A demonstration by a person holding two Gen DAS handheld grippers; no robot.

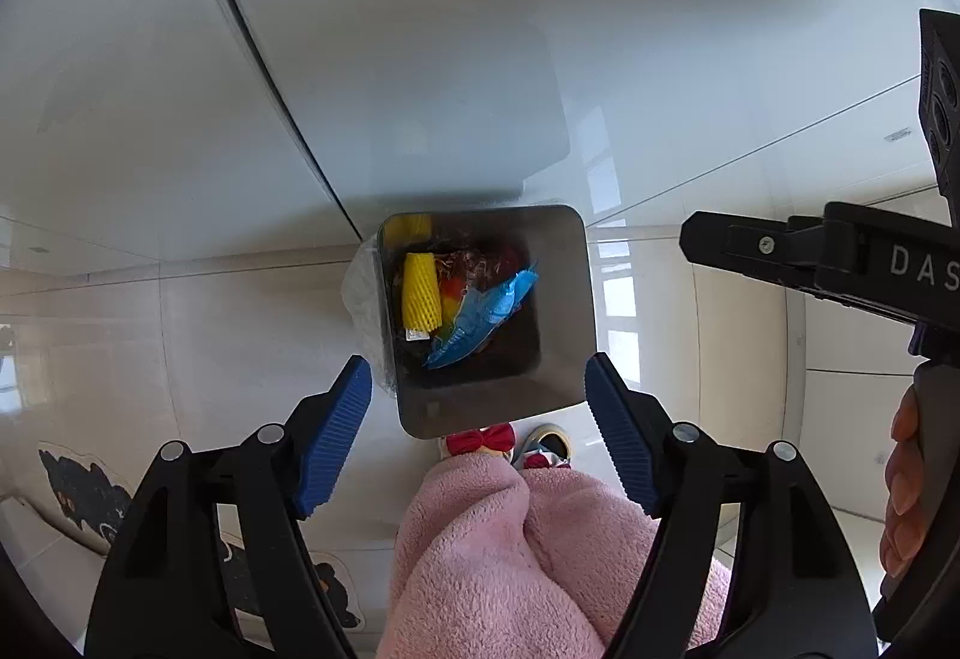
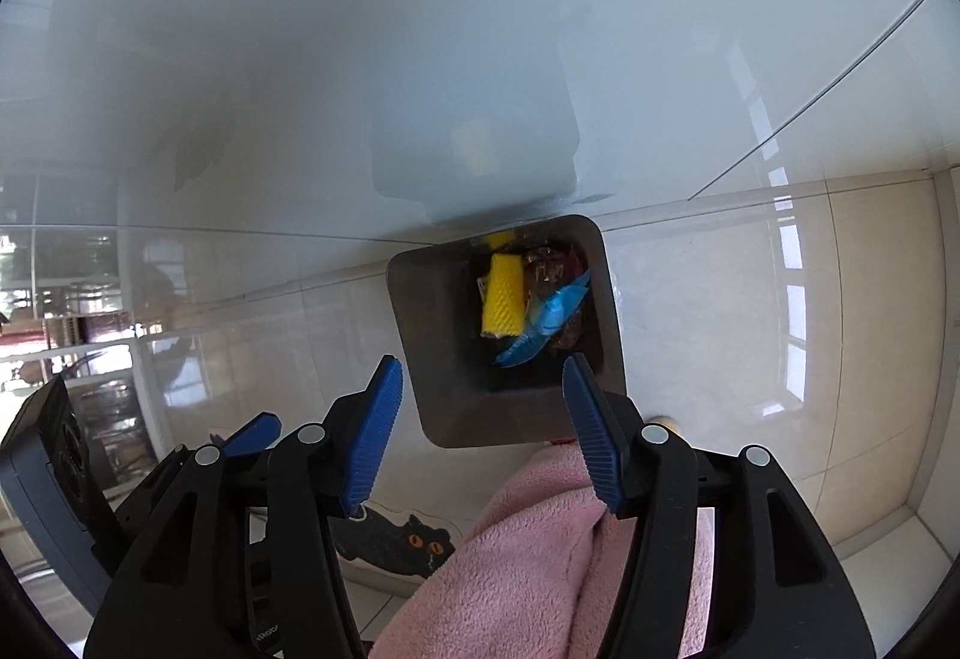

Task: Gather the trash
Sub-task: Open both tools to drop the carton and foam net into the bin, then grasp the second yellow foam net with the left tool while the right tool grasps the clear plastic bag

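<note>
Left tongs apart, empty, hanging above metal bin on tiled floor. Right tongs apart, empty, over same bin. Inside bin, ahead of both: yellow foam net, blue wrapper, dark scraps. Pink fleece legs beneath tongs.

Each gripper, the left gripper and the right gripper, has a black plastic frame with silver round rivets and ribbed blue finger pads. White letters "DAS" mark the right gripper's side. The person wears fluffy pink trousers and red-bowed slippers.
</note>
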